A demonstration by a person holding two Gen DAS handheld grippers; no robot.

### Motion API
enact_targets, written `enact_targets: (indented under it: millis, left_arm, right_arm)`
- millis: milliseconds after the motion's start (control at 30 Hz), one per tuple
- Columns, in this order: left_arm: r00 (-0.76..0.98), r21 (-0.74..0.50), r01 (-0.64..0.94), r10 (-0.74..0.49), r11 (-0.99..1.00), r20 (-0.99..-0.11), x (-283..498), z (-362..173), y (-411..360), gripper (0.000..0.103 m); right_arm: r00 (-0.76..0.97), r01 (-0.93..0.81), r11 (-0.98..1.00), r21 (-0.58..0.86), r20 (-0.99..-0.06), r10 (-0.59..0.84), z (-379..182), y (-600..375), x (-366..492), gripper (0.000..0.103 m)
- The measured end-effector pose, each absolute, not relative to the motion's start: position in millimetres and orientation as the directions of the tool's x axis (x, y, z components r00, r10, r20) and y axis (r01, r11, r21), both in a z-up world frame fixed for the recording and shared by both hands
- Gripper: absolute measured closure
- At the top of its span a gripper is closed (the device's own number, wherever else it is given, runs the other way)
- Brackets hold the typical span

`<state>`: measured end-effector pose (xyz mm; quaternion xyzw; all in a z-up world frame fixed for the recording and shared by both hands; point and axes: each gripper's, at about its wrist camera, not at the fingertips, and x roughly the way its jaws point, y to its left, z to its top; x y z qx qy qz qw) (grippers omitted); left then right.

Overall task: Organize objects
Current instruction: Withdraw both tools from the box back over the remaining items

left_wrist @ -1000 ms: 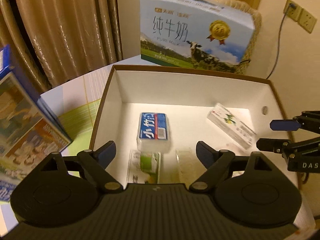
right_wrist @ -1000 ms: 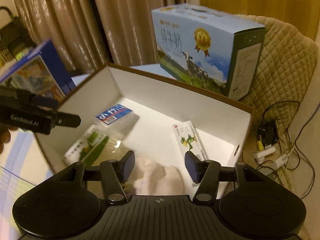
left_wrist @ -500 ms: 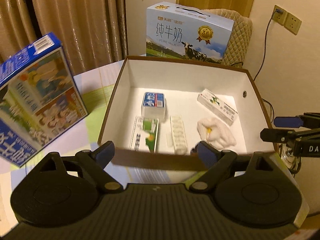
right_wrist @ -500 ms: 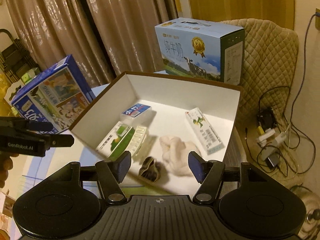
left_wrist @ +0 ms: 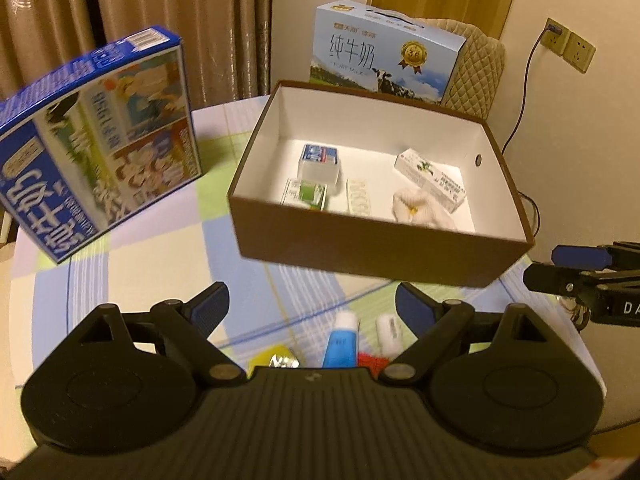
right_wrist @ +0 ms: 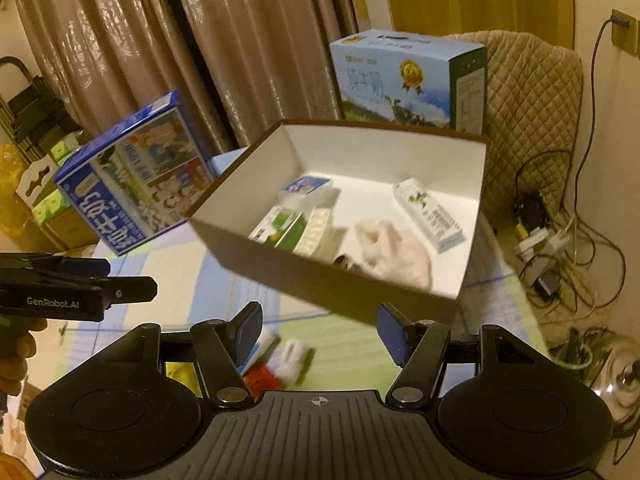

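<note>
— Seen: brown cardboard box, white inside, rectangular, on checked tablecloth; glossy cartons, pleated curtains behind.

— And closer? Blue tube, white and red bits near left gripper, gaping, empty. Right gripper likewise spread, box just beyond.
</note>
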<state>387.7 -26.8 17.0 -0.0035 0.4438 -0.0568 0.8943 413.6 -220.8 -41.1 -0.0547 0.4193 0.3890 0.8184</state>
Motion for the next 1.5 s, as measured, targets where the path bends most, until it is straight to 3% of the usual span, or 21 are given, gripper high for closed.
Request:
enact_targets:
  millis: [633, 1500]
  left_arm:
    - [0.541, -0.055, 0.04, -0.068, 0.998, -0.838, 310.2, -8.7, 16.1, 0.015]
    - [0.489, -0.057, 0.052, -0.075, 0.997, -0.869, 293.0, -46.4, 38.2, 0.015]
  right_arm:
    - [0.269, -0.668, 0.693, 0.272, -0.78, 0.565, -67.7, -214.1, 339.3, 0.042]
    - [0.181, -0.667, 0.694, 0.273, -0.843, 0.506, -111.2, -187.0, 312.3, 0.042]
